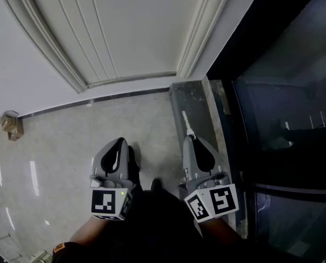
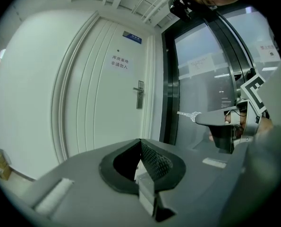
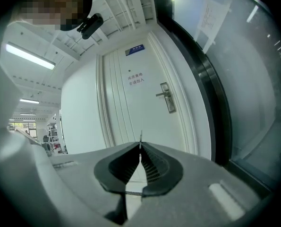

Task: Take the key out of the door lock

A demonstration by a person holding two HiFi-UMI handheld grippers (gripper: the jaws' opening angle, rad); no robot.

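Key (image 1: 188,124) is pinched at the tips of the right gripper (image 1: 193,138) fingers, blade sticking out past them, well apart from the door handle (image 3: 166,97). Left gripper (image 1: 122,141) fingers are pressed together with nothing between them. There's open floor (image 1: 53,147) ahead up to the door (image 2: 107,98) bottom edge. Dark glass partition (image 1: 278,92) frame is close on the right. Left gripper view shows the key side-on; right gripper view shows only an edge-on sliver.

Floor (image 1: 69,141) is wide open straight up to the door (image 1: 124,26), so lots of room there. Glass partition (image 1: 283,92) hems in the right side, small box (image 1: 11,125) sits by the white wall (image 1: 20,64) on the left.
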